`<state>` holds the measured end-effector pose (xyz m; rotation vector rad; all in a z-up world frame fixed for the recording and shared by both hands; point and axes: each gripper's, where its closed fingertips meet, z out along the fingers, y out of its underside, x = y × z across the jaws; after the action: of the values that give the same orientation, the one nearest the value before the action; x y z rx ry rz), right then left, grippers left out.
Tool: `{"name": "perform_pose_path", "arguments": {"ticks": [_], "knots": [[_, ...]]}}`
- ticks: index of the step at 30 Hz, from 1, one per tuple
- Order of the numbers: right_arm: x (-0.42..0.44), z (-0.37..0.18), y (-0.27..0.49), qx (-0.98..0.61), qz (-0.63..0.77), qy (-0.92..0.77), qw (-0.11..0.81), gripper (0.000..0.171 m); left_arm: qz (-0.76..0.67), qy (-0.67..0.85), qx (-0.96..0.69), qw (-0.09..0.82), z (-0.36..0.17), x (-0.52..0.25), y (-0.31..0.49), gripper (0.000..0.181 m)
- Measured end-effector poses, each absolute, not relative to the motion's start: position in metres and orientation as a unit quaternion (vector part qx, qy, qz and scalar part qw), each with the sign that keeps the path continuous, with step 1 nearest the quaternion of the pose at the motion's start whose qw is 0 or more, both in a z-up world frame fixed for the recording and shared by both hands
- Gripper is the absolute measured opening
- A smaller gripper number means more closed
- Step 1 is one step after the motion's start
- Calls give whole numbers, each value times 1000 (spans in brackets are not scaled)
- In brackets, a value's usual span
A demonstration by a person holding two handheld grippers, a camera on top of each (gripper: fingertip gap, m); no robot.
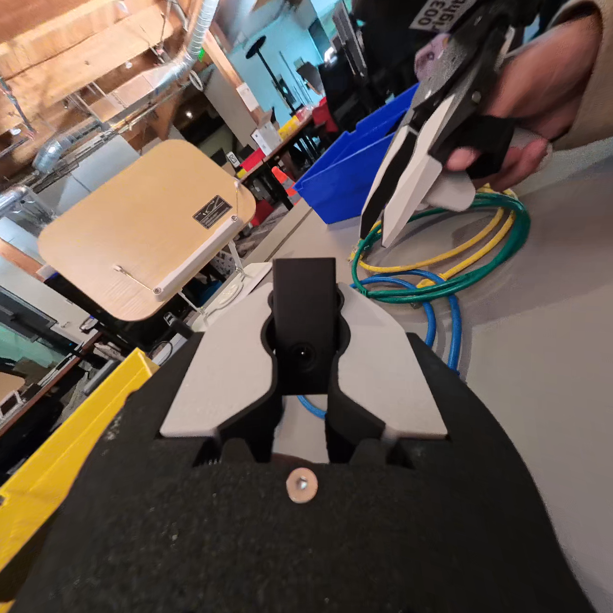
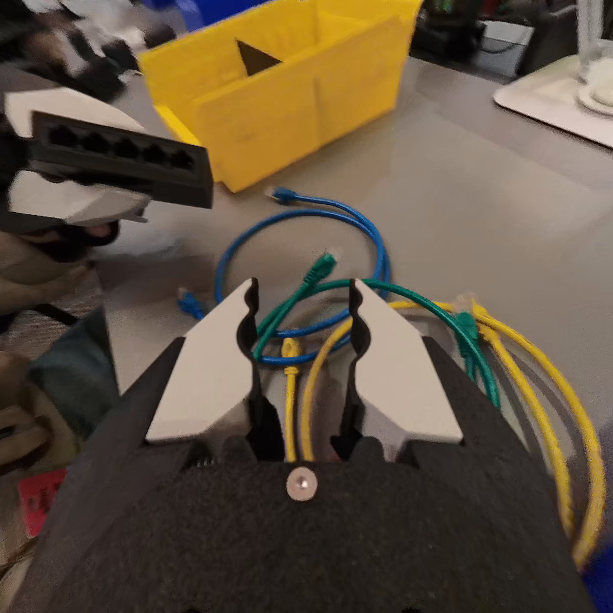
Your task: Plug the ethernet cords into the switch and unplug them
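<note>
1. Right gripper: jaws spread, nothing held, poised over the tangled cords in mid-tabletop.
2. Cords: yellow cord nearest, green cord looped across it, blue cord coiled beyond. Thin round rubbery jackets, moulded boots on the plugs. All ends lie loose.
3. Left gripper: clamped on the switch, held above the tabletop. Matte black box, five sockets in a row, all vacant.
4. Judgement: no plugging done yet; every insertion and removal remains.
5. Yellow bin, smooth plastic, towards the far edge.
</note>
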<state>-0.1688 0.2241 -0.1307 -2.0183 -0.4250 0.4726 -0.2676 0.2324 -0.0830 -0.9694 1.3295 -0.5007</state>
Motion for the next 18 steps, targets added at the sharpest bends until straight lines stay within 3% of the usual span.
{"name": "perform_pose_path", "arguments": {"ticks": [6, 9, 14, 18], "knots": [[-168, -140, 231, -855, 127, -156, 479, 46, -252, 556, -437, 661, -74, -268, 240, 29], [-174, -162, 231, -866, 80, -183, 459, 33, -255, 544, -441, 667, -69, -272, 245, 29], [-186, -176, 233, -883, 206, -111, 406, 30, -273, 531, -454, 661, -70, -274, 248, 29], [-191, -177, 235, -886, 220, -101, 395, 19, -274, 541, -452, 654, -75, -272, 245, 29]]}}
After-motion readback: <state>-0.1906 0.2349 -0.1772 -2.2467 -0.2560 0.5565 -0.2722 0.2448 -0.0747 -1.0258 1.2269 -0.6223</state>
